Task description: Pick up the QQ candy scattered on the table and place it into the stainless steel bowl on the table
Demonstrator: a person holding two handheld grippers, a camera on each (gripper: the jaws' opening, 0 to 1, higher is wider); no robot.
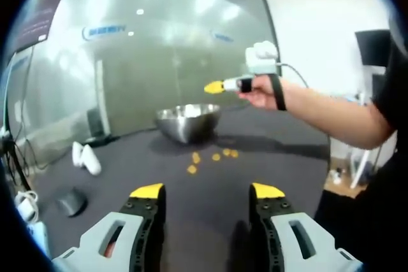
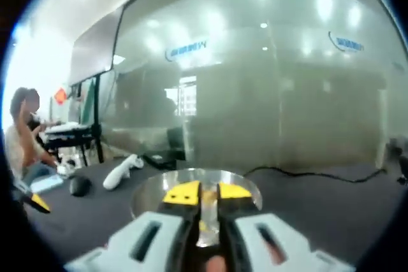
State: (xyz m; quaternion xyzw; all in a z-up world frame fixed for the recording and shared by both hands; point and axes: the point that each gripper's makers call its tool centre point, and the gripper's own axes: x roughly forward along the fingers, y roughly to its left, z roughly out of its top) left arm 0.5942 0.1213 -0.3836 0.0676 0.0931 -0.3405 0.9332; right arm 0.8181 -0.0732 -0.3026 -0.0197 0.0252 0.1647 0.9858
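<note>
The stainless steel bowl [image 1: 188,122] stands on the dark table. Several orange QQ candies [image 1: 215,156] lie scattered just in front of it. My left gripper [image 1: 207,190] hovers low over the near table, open and holding nothing. A hand holds my right gripper [image 1: 213,86] in the air above the bowl's right side. In the right gripper view the bowl [image 2: 150,195] lies straight below my right gripper [image 2: 208,192]. Its jaws stand almost together on a small yellowish candy piece [image 2: 203,224].
Two white controllers [image 1: 86,157] and a black mouse [image 1: 70,202] lie at the table's left, with white gear [image 1: 25,208] near the edge. A black cable [image 2: 306,173] runs behind the bowl. A person [image 2: 22,138] sits far left. A glass wall [image 1: 159,42] stands behind the table.
</note>
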